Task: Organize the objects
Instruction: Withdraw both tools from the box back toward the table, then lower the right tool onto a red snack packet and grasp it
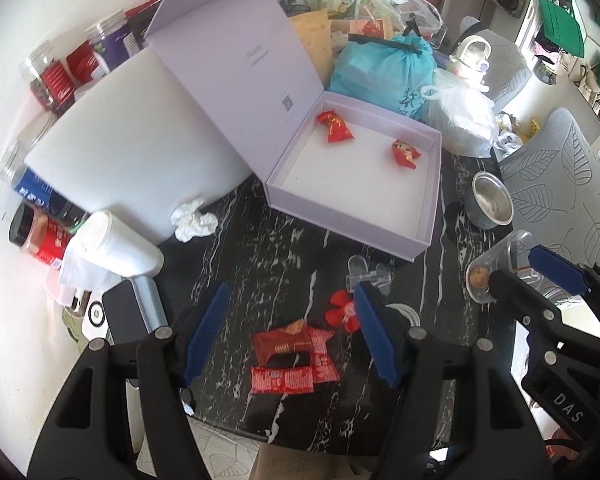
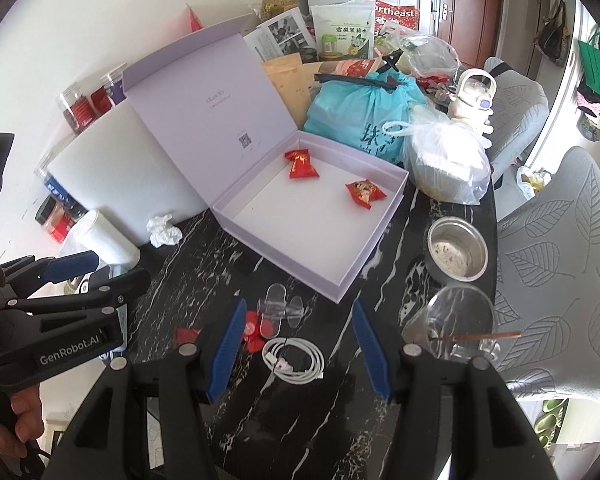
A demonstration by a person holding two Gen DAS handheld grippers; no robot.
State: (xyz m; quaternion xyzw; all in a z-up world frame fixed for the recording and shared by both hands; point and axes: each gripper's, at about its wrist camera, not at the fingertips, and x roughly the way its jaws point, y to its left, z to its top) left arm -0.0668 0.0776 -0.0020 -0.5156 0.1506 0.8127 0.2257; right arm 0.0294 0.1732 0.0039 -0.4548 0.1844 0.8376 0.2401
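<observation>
An open lilac box [image 1: 428,216] [image 2: 360,256] sits on the black marble table with two red snack packets [image 1: 334,127] [image 2: 301,164] inside. Three red packets [image 1: 290,354] lie on the table near its front edge. My left gripper [image 1: 290,328] is open and empty, hovering just over those packets. My right gripper [image 2: 298,344] is open and empty above a coiled white cable [image 2: 294,360]. A red flower piece [image 1: 340,312] [image 2: 256,330] and a clear plastic piece [image 1: 366,274] [image 2: 278,308] lie between the box and the grippers.
A crumpled tissue [image 1: 194,220], a paper roll [image 1: 116,246], a phone [image 1: 126,316] and jars [image 1: 52,80] are at the left. A steel bowl [image 2: 456,248], a clear cup [image 2: 460,320], plastic bags [image 2: 448,160] and chairs [image 2: 560,248] are at the right.
</observation>
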